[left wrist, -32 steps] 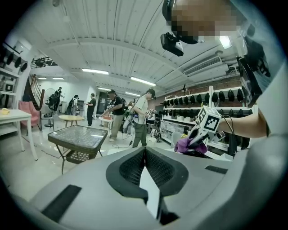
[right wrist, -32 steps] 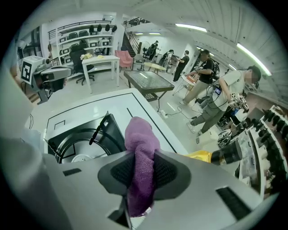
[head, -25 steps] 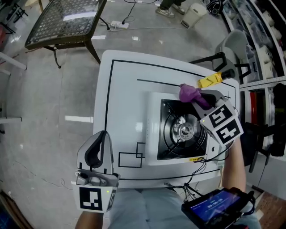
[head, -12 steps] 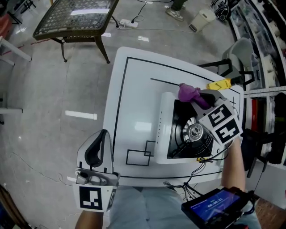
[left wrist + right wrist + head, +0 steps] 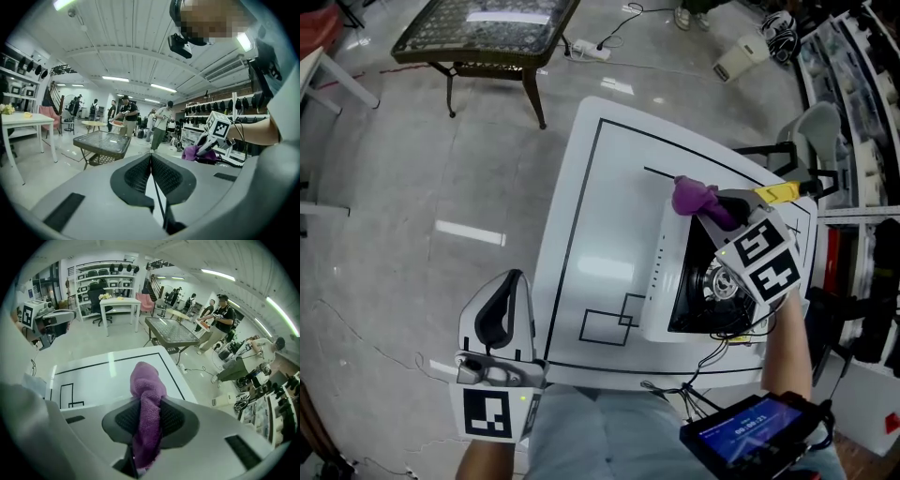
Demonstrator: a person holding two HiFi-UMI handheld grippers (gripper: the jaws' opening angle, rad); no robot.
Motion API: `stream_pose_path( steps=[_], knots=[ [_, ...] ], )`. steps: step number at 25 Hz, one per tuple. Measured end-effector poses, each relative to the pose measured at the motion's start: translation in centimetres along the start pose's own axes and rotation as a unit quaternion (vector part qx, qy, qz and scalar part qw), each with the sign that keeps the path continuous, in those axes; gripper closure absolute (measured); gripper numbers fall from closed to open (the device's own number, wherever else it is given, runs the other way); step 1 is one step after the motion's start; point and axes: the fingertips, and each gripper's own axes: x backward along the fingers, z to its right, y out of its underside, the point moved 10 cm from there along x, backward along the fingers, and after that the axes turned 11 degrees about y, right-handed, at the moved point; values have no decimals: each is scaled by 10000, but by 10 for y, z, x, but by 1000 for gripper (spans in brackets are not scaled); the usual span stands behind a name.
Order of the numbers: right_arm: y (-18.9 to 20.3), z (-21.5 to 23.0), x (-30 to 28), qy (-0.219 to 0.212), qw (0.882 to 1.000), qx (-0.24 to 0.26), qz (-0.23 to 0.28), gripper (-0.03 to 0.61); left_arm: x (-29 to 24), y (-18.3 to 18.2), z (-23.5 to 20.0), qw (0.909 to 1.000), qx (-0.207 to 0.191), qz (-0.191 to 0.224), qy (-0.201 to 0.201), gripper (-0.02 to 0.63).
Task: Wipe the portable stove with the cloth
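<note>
Portable stove (image 5: 661, 281) sits on the white table (image 5: 600, 216), white body with a row of small slots along one side, black grate and round metal burner (image 5: 722, 281) partly covered by the right gripper's marker cube (image 5: 764, 261)

- cloth (image 5: 694, 197): purple, bunched, at the stove's far corner; can't tell from the head view whether it touches the stove
- right gripper (image 5: 717, 208): above the far side of the stove, pointing steeply down; in the right gripper view its jaws (image 5: 148, 408) are clamped on the cloth (image 5: 147, 390), which runs up between the pads and sticks out past the tips
- left gripper (image 5: 514, 281): well apart from the stove, off the table edge on the side away from the burner; in the left gripper view its jaws (image 5: 151, 161) are pressed together with nothing between them
- left gripper view also catches the cloth (image 5: 192, 152) and the right gripper's cube beyond the jaws
- black outlined squares (image 5: 605, 326) on the table just beside the stove's near corner
- yellow item (image 5: 778, 192) just beyond the stove's far side, can't tell what it is
- dark mesh-top table (image 5: 487, 23) on the floor far beyond the stove
</note>
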Motion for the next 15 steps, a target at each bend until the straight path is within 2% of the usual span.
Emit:
stream_pose_path(
  steps=[2, 5, 10, 13, 15],
  knots=[
    [-8, -5, 1, -22, 10000, 50, 39, 468, 3, -5, -3, 9998, -39, 208, 10, 595],
    [-21, -7, 7, 9, 9999, 87, 136, 468, 14, -5, -7, 9999, 17, 112, -88, 595],
    [-41, -3, 27, 169, 9992, 155, 319, 468, 30, -17, -9, 9995, -25, 244, -185, 595],
    [-45, -1, 31, 239, 9989, 176, 358, 468, 34, -19, -10, 9993, -106, 250, -252, 595],
    [-44, -1, 29, 241, 9990, 180, 342, 468, 37, -17, -10, 9994, -17, 183, -284, 595]
  ],
)
